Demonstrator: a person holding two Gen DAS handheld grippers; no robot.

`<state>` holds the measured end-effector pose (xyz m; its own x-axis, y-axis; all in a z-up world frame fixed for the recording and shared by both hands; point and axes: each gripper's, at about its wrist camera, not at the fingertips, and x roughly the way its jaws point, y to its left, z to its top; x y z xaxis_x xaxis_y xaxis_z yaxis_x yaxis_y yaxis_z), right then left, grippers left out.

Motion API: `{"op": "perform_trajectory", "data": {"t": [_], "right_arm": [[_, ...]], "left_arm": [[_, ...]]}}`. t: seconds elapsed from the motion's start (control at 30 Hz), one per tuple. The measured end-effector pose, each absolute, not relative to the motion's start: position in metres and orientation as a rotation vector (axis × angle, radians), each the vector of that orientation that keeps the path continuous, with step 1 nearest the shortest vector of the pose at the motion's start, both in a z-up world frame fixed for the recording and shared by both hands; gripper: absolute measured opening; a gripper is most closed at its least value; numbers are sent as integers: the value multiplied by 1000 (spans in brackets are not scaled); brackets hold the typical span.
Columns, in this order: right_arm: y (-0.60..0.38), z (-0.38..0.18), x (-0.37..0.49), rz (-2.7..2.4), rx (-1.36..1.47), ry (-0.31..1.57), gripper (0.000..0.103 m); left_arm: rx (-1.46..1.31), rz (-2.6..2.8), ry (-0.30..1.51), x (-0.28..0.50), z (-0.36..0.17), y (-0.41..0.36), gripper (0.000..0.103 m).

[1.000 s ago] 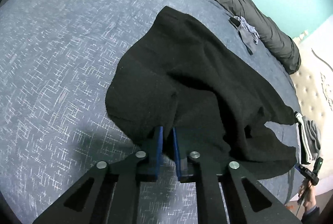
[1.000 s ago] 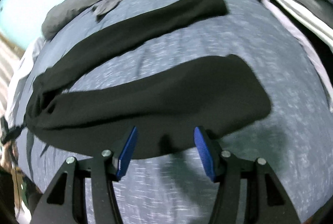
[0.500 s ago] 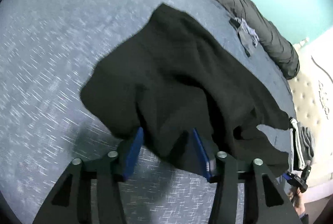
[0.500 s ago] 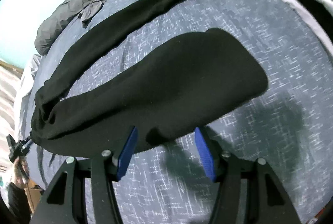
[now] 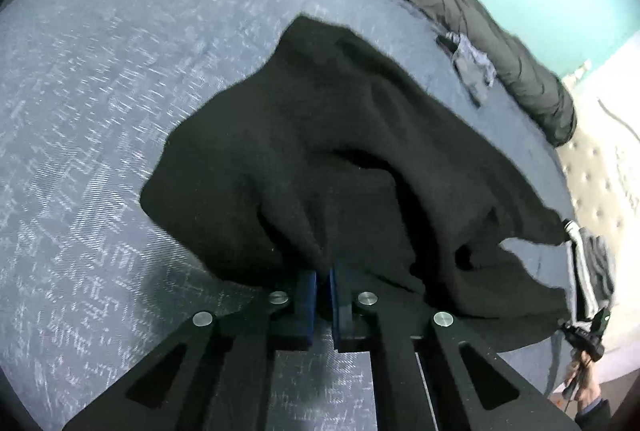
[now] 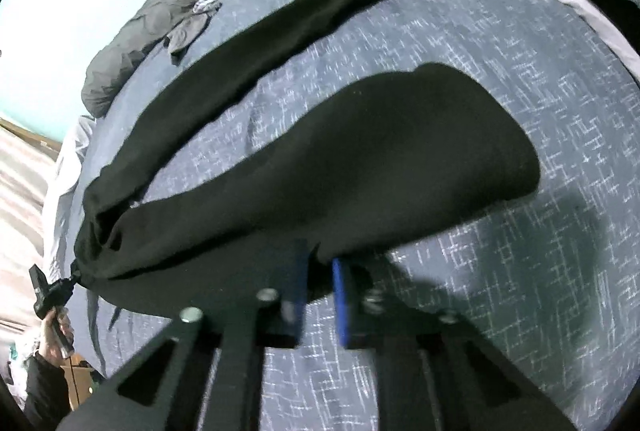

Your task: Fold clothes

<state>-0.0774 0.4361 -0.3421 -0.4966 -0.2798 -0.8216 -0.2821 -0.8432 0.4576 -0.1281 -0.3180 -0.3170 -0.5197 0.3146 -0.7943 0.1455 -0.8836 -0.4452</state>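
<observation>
Black knit trousers [image 6: 360, 159] on blue bed [image 6: 520, 51], legs fanning away from waist.
Left gripper [image 5: 323, 283] clamps waistband; right gripper [image 6: 320, 271] pinches leg edge.

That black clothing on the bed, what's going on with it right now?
A person is folding black trousers spread on a blue patterned bedspread, using a handheld claw in each hand. The left claw is shut on the waist end; the right claw is nearly shut on the edge of one leg. The other leg lies flat, and no fold is finished yet.
</observation>
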Motion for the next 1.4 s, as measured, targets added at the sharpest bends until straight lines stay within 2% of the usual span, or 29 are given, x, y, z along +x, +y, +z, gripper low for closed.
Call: {"op": "perform_trajectory", "data": {"t": [0.3,0.57,0.67,0.7,0.73,0.77,0.83,0.9,0.93,1.0,1.2,1.33,1.4], "right_arm": [[447,-301,-48,2663,-1513,808,4],[454,-350,-28,2534,-1630,779,4],[454,-351,-29,2515,-1625,740,7],[454,-348,-30,2503,-1622,706,11],[455,-344,-30,2501,-1611,676,13],[456,-339,-30,2505,-1594,649,17],[459,-328,-30,2525,-1550,599,27],[463,-317,-31,2538,-1496,541,35],[467,-314,-34,2535,-1474,538,37],[476,-313,-41,2518,-1445,564,47],[501,-322,-70,2477,-1439,657,52],[510,-331,-86,2453,-1488,633,52],[509,-335,-91,2464,-1535,615,52]], "left_arm": [[-1381,2549,-805,-78,-298,-338,4],[-1550,2474,-802,-58,-346,-327,5],[-1544,2499,-812,-61,-342,-329,17],[-1547,2520,-802,-62,-339,-331,30],[-1548,2539,-798,-63,-336,-334,38],[-1542,2554,-812,-64,-333,-339,42],[-1532,2583,-839,-66,-329,-349,58],[-1522,2610,-865,-68,-325,-359,61],[-1526,2611,-870,-72,-326,-360,61],[-1533,2614,-880,-78,-330,-363,61],[-1555,2622,-910,-99,-339,-373,59],[-1562,2630,-910,-108,-343,-376,28],[-1546,2639,-882,-107,-341,-375,19]]}}
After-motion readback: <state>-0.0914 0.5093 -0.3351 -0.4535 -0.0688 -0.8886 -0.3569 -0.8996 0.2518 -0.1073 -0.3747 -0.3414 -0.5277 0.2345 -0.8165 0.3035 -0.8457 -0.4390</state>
